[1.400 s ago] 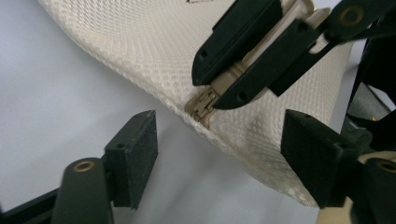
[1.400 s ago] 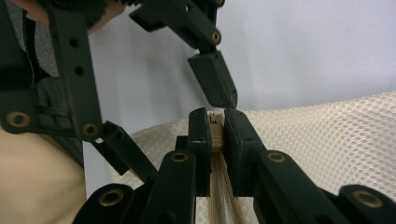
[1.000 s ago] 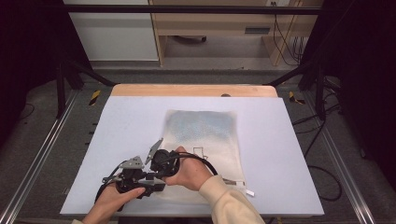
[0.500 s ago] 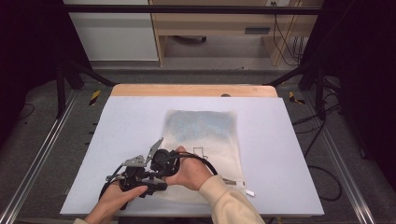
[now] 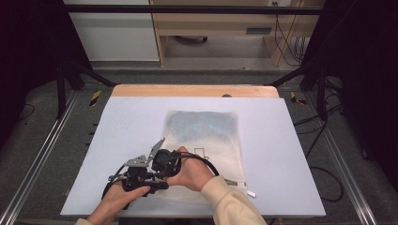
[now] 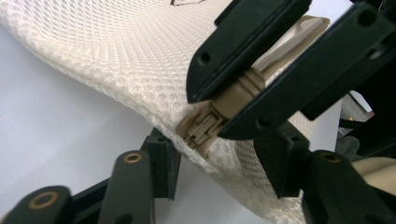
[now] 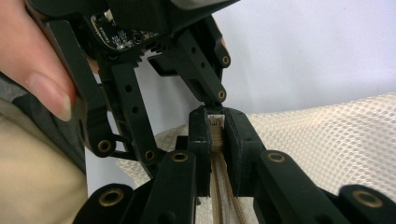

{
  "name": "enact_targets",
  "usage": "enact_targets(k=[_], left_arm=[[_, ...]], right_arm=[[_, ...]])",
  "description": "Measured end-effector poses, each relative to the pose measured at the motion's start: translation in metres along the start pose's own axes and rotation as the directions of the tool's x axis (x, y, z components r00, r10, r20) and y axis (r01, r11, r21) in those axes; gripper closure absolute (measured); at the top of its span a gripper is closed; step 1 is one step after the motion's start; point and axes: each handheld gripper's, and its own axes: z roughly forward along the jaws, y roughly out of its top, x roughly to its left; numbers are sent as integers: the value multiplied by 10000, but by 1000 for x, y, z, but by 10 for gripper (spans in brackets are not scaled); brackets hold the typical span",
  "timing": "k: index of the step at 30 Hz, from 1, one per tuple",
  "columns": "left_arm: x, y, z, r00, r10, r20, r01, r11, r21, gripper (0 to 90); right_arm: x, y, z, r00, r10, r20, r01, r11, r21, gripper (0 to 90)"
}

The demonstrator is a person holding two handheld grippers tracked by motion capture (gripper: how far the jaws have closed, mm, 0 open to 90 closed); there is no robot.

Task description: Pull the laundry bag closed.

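Right gripper jaws pinching the zip slider at the near-left corner of the mesh bag. Beige slider wedged square between the two pads, zip teeth running back down between the jaws toward the camera in the right gripper view. Left gripper jaws spread, straddling the bag's edge just under that same corner, nothing gripped, mesh edge passing between them without a clamp.

Looks like the start of a zip pull, judging by the grip. Key relation: zip line running from the slider along the bag's near short edge, off toward the person's right, where a small white tag pokes out at the far corner. So long axis of the travel lies roughly left-to-right across the near side of the bench, and the right gripper already sits on the slider, so nearer by default. Left gripper right beside it, well placed to close on the corner and anchor the fabric.

Bag itself lying flat mid-bench, long side running away from the person, something bluish inside at the far half.
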Motion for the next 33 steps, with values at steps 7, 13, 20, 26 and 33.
enact_targets(k=[7, 13, 20, 26, 33], left_arm=[[2, 1, 0, 9999, -128, 18, 129, 9999, -62, 568], [3, 1, 1, 10000, -88, 3, 88, 10000, -11, 620], [7, 1, -1, 9999, -73, -141, 73, 10000, 31, 765], [7, 2, -1, 9998, -63, -190, 64, 10000, 25, 800], [7, 2, -1, 9996, -106, -277, 107, 9999, 38, 810]], right_arm=[[-1, 0, -1, 10000, -7, 47, 8, 10000, -98, 818], [-1, 0, -1, 10000, 29, 68, -28, 9999, -119, 818], [-1, -2, -1, 10000, 38, 12, -38, 9998, -216, 818], [-1, -3, -3, 10000, -1, 85, 3, 9997, -226, 818], [0, -9, -2, 9995, -126, 275, 132, 9997, -207, 819]])
